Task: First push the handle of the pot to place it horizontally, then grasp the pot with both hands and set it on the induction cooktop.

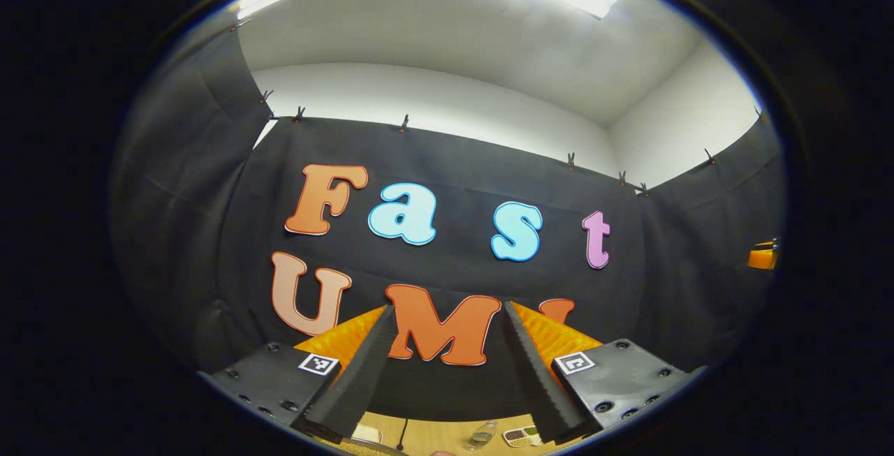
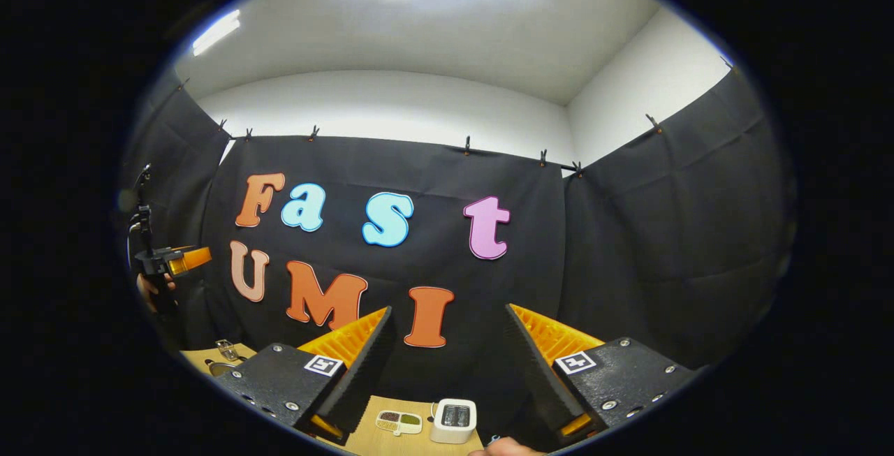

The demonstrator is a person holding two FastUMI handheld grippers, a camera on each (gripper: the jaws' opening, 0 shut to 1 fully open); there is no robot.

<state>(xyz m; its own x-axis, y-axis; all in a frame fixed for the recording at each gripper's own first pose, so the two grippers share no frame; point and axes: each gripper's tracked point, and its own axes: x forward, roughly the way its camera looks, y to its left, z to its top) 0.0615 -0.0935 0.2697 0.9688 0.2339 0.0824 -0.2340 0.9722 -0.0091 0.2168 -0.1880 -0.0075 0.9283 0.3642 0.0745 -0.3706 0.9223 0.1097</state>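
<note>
Raised above the tabletop: left hand-held gripper and right hand-held gripper, jaws apart, holding nothing.

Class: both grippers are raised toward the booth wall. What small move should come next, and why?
Probably tilt both down toward the table. The left gripper and right gripper are open, aimed at the wall, holding nothing; the pot must be found first.
</note>
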